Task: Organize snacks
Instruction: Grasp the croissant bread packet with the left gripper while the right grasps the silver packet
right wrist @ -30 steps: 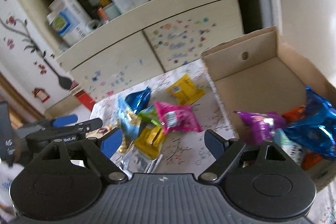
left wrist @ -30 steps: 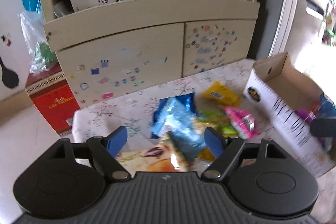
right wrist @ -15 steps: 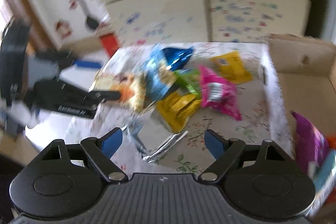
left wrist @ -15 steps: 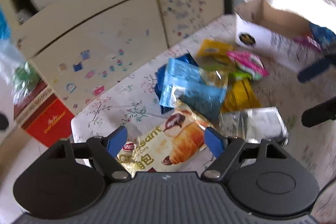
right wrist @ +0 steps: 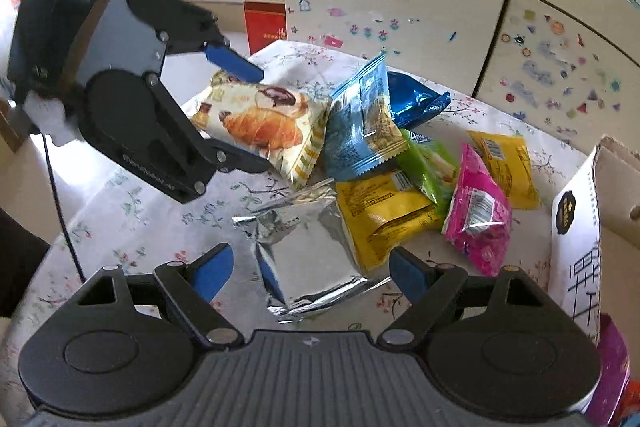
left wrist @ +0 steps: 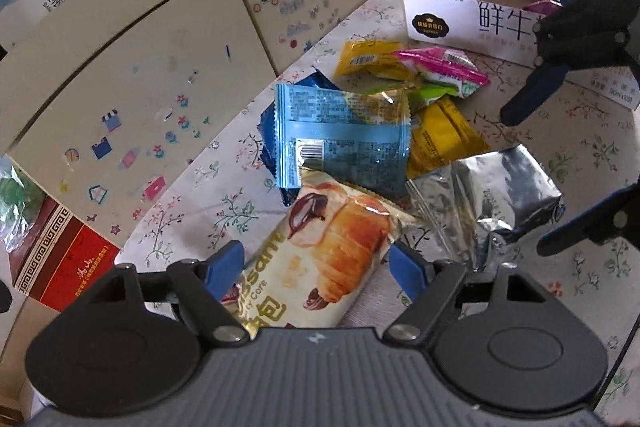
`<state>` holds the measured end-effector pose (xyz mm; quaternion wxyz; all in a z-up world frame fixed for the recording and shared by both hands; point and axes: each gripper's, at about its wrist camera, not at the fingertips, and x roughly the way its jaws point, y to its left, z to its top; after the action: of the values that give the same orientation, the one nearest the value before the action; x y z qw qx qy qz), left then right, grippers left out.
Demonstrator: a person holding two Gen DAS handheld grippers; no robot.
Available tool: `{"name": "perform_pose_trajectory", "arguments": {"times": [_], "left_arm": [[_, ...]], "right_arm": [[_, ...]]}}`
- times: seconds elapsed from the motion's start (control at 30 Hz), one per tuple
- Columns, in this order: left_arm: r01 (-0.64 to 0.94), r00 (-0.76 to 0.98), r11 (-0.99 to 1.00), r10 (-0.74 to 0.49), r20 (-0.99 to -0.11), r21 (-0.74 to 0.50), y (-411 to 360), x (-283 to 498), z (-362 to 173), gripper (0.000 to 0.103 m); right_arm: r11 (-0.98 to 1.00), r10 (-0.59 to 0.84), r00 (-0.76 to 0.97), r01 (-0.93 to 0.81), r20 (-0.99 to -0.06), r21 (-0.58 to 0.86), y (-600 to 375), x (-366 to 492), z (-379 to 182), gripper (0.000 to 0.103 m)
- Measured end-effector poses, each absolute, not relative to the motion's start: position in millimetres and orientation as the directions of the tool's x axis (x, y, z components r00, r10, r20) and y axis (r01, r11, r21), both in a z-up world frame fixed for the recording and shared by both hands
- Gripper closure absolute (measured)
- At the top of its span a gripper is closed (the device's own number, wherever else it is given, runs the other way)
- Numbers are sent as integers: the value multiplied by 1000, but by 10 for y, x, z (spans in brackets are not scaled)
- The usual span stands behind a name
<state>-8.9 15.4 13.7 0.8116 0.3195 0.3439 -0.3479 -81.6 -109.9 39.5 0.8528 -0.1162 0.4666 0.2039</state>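
Pick-up step, we judge: left gripper (left wrist: 316, 267) spread wide around the croissant pack (left wrist: 320, 247), right gripper (right wrist: 310, 267) spread around the silver pouch (right wrist: 308, 251) just beside it — neither clamped. Next: close both, carry to the box (left wrist: 460, 15).

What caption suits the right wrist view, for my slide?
Open right gripper above silver pouch; left gripper straddles croissant pack.

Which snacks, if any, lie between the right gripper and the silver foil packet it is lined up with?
None that can be seen. The silver foil packet lies bare on top, directly ahead of the right gripper, whose jaws stand open to either side of it. The yellow packet lies beside it, not in the way.
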Motion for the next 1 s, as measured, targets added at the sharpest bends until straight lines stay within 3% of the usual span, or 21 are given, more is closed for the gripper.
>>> {"name": "perform_pose_trajectory", "arguments": {"times": [0.37, 0.47, 0.67, 0.77, 1.0], "left_arm": [[790, 516, 539, -326, -792, 292, 50, -30, 37, 18], [782, 508, 562, -322, -799, 270, 39, 12, 42, 18], [765, 495, 602, -319, -808, 230, 24, 26, 49, 34], [761, 496, 606, -313, -810, 232, 13, -3, 54, 43], [723, 488, 666, -305, -817, 184, 32, -54, 120, 51]], "right_arm": [[875, 229, 494, -482, -839, -45, -929, -746, 264, 15], [884, 206, 488, -464, -848, -52, -927, -737, 213, 24], [897, 206, 486, -441, -849, -35, -962, -755, 204, 36], [904, 210, 485, -427, -849, -21, -988, -756, 211, 36], [917, 233, 484, -397, -844, 26, -1058, -804, 292, 36]]}}
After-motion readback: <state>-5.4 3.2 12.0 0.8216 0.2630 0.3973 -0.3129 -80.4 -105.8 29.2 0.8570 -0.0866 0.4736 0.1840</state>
